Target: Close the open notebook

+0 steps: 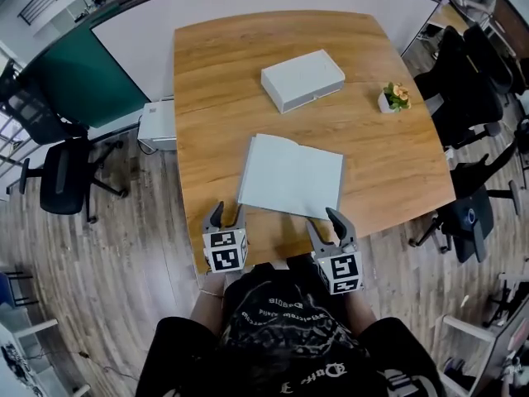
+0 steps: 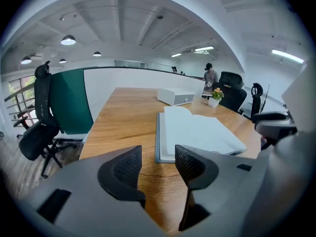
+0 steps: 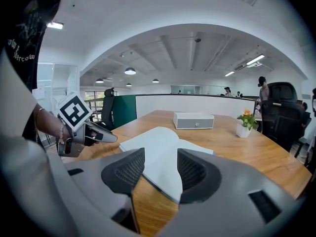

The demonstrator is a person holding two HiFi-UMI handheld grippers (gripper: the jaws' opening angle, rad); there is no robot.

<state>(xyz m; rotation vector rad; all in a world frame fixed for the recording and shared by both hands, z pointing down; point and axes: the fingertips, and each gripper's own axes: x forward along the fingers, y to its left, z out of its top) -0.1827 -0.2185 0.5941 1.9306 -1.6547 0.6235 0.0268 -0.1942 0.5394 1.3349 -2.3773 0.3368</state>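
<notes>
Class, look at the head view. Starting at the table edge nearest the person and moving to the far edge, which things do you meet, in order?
left claw and right claw, side by side → open notebook → white box. The potted plant lies level with the box, so it is left out.

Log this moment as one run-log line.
stage: approach | white open notebook: flat on wooden table | left gripper: open, empty, by near-left corner | right gripper: open, empty, by near-right corner
</notes>
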